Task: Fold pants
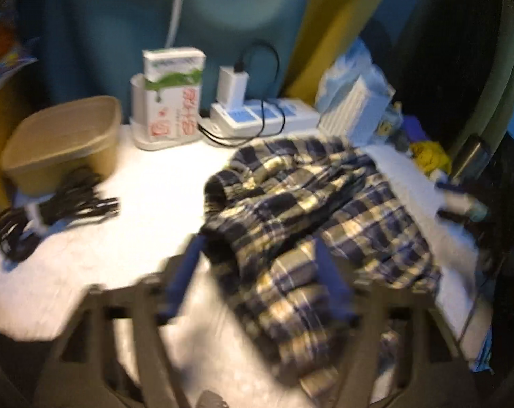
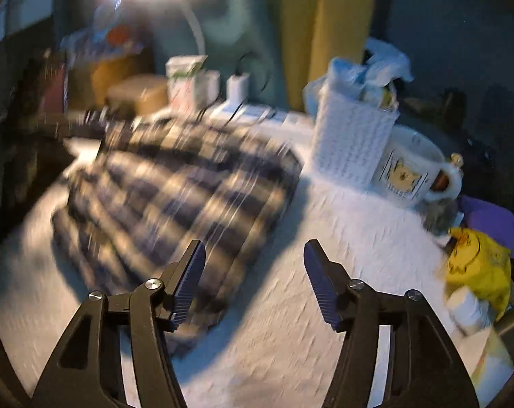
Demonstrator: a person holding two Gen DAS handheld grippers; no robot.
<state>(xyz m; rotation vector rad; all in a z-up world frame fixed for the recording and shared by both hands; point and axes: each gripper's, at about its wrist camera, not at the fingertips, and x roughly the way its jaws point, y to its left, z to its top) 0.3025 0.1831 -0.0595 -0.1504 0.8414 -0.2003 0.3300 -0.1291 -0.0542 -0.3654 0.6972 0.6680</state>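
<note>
Plaid navy-and-cream pants (image 1: 311, 210) lie bunched on a white table (image 1: 148, 190). In the left wrist view my left gripper (image 1: 257, 248) is open, its blue-padded fingers (image 1: 184, 272) on either side of the near part of the cloth, which runs between them. The view is blurred and I cannot tell whether the pads touch the cloth. In the right wrist view the pants (image 2: 175, 197) lie left of centre, heavily blurred. My right gripper (image 2: 253, 255) is open and empty above the bare table (image 2: 325, 224), just right of the pants' near edge.
A tan tub (image 1: 63, 139), a black cable bundle (image 1: 49, 210), a tissue box (image 1: 170, 95) and a power strip with charger (image 1: 257, 115) line the back. A white basket (image 2: 352, 142), a mug (image 2: 413, 170) and a yellow bag (image 2: 478, 265) stand at the right.
</note>
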